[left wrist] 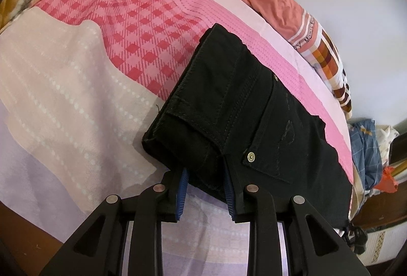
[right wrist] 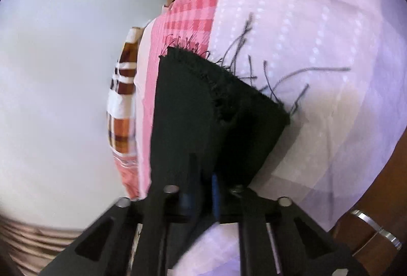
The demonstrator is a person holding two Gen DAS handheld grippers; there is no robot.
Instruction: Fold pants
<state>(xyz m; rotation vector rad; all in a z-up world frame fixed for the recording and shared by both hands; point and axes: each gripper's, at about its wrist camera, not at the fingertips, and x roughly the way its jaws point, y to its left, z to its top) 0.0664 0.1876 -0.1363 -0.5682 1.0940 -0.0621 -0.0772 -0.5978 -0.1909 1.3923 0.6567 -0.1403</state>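
Where the pink checked bedsheet [left wrist: 122,21] covers the bed, black pants [left wrist: 241,108] lie on it, waistband end nearest. Left gripper [left wrist: 207,189] pinches a fold of that end between blue pads. Right gripper [right wrist: 203,189], view blurred, seems clamped on the frayed leg hem [right wrist: 216,87], raised off the sheet. Patterned clothes [left wrist: 277,9] sit along the far edge.
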